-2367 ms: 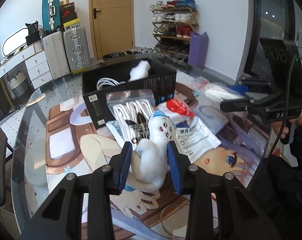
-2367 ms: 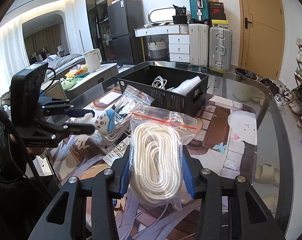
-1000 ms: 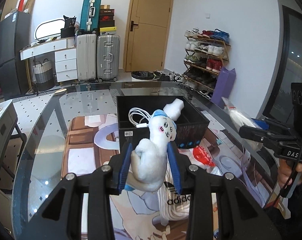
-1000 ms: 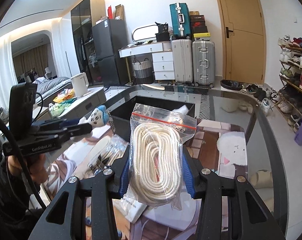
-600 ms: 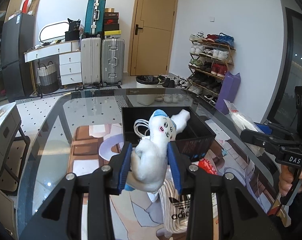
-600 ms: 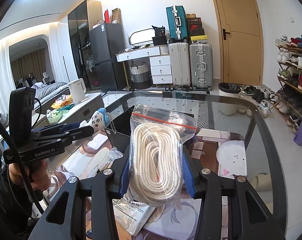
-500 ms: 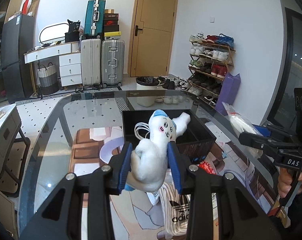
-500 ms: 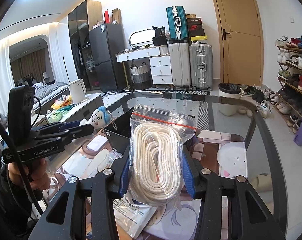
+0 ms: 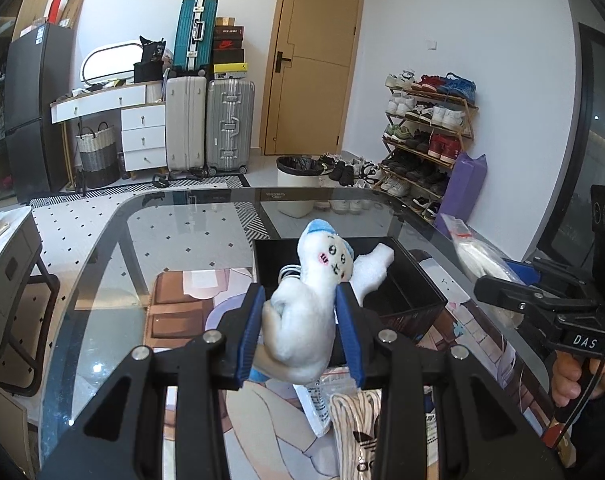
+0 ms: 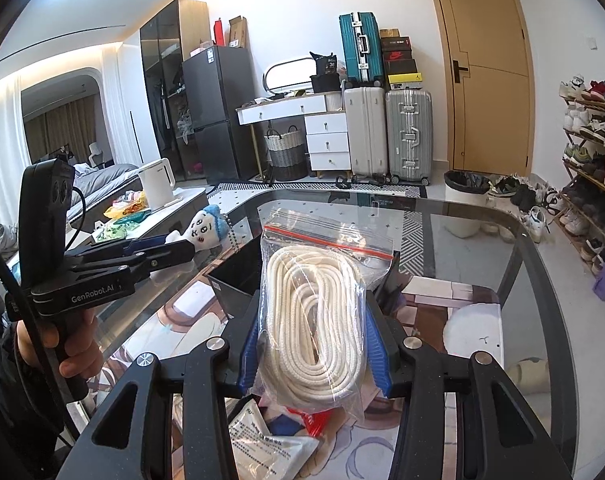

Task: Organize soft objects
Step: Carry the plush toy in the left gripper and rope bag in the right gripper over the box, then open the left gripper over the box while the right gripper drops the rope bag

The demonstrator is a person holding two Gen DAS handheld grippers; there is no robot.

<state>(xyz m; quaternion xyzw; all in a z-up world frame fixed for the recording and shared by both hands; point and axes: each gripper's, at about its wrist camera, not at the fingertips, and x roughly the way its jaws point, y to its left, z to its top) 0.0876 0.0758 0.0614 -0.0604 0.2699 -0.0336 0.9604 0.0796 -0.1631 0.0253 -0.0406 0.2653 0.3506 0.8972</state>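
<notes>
Both grippers loaded above the glass table

Left gripper pinches the white plush doll, head up; right gripper clamps the clear zip bag of coiled white rope, upright.

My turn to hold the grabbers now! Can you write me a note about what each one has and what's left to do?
Left tool: shut on the plush, held up in front of the black box.
Right tool: shut on the rope bag, also lifted off the table.
Done: a cable and a white foam piece lie in the box.
Left: neither held item is in the box yet; more packets lie on the table.
</notes>
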